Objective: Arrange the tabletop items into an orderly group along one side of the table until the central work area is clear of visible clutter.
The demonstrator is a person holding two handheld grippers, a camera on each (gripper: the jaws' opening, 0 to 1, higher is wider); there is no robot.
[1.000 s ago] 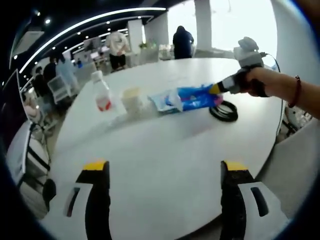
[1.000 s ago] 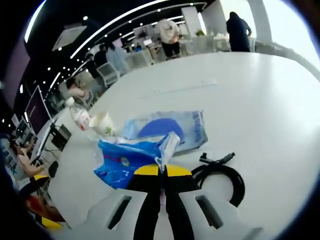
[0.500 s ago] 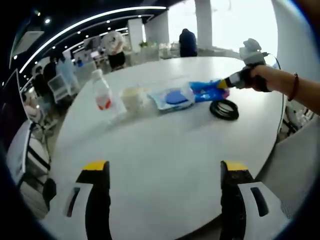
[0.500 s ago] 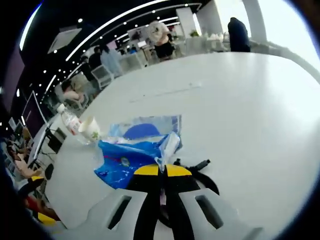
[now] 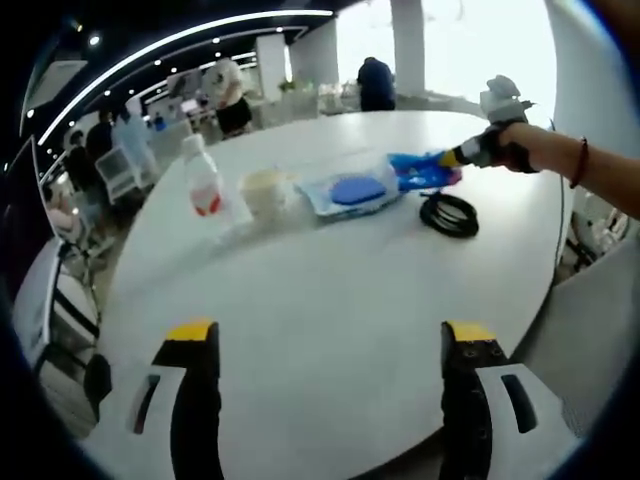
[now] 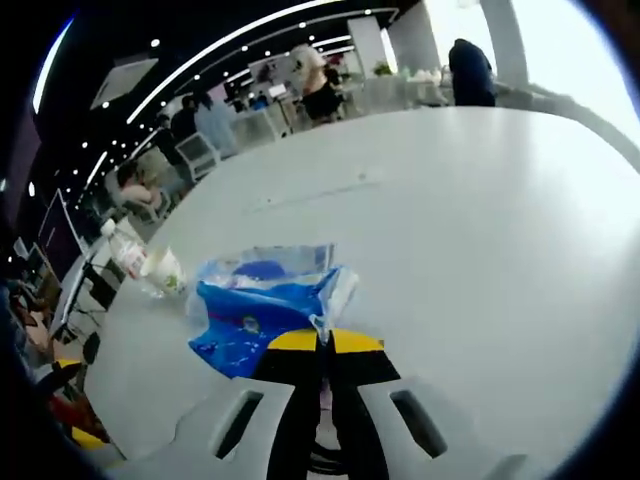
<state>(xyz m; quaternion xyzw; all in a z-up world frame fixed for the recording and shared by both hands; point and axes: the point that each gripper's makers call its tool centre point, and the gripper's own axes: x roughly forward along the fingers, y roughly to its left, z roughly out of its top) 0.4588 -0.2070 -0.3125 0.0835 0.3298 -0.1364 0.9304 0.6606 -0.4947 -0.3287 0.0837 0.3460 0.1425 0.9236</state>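
The right gripper (image 6: 322, 345) pinches a shiny blue plastic bag (image 6: 255, 315) tight, held over the round white table (image 6: 480, 230) beside the wipes pack (image 6: 265, 268). The left gripper (image 5: 330, 340) is wide open, holding nothing

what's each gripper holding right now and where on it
The right gripper is shut on the blue packet, pinching its near edge. The left gripper is open, holding nothing.

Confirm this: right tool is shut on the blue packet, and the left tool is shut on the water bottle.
Not quite. The right tool is indeed shut on the blue packet, but the left tool is open and holds nothing; the left gripper view shows the water bottle standing apart on the table.
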